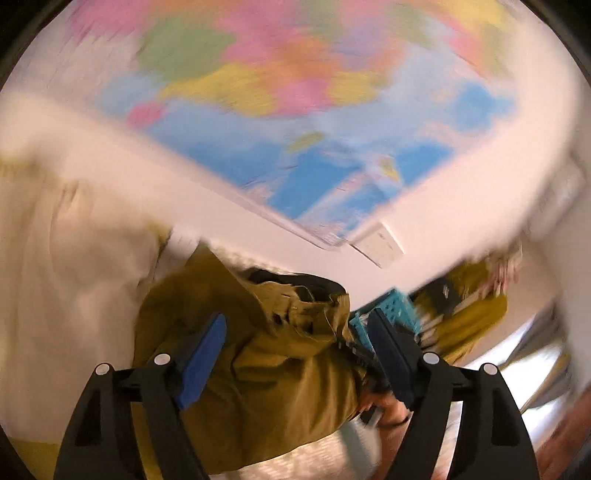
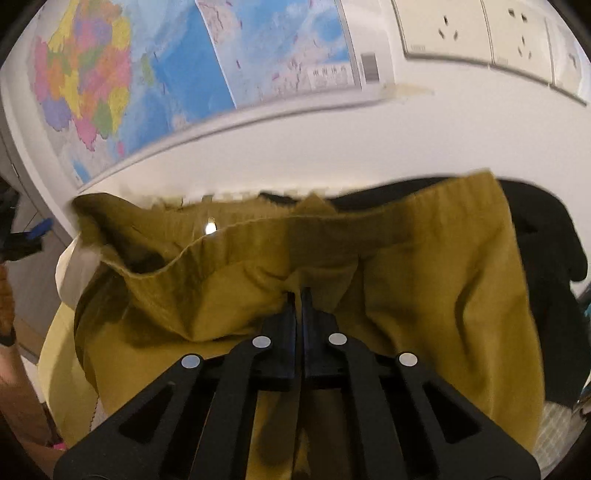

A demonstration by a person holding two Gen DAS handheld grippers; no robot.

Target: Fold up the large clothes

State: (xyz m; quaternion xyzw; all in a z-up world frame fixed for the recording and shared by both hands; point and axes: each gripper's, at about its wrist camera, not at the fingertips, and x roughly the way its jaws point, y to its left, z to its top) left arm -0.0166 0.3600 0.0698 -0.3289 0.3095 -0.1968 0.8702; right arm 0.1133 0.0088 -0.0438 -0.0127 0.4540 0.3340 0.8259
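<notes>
An olive-green garment (image 1: 266, 354) hangs bunched in front of a white wall. In the left wrist view my left gripper (image 1: 295, 354) stands open; the cloth lies between and beyond its blue pads (image 1: 203, 354), and neither pad presses on it. In the right wrist view my right gripper (image 2: 297, 295) is shut, pinching the olive garment (image 2: 424, 295) just below its elastic waistband (image 2: 236, 229), and folds run out from the fingertips. The picture from the left wrist is blurred.
A coloured map (image 2: 177, 74) is taped to the wall, with wall sockets (image 2: 447, 29) to its right. Black clothing (image 2: 546, 251) lies behind the olive cloth. A cream cloth (image 1: 74, 277), a teal crate (image 1: 391, 306) and a person's hand (image 1: 391, 406) are close by.
</notes>
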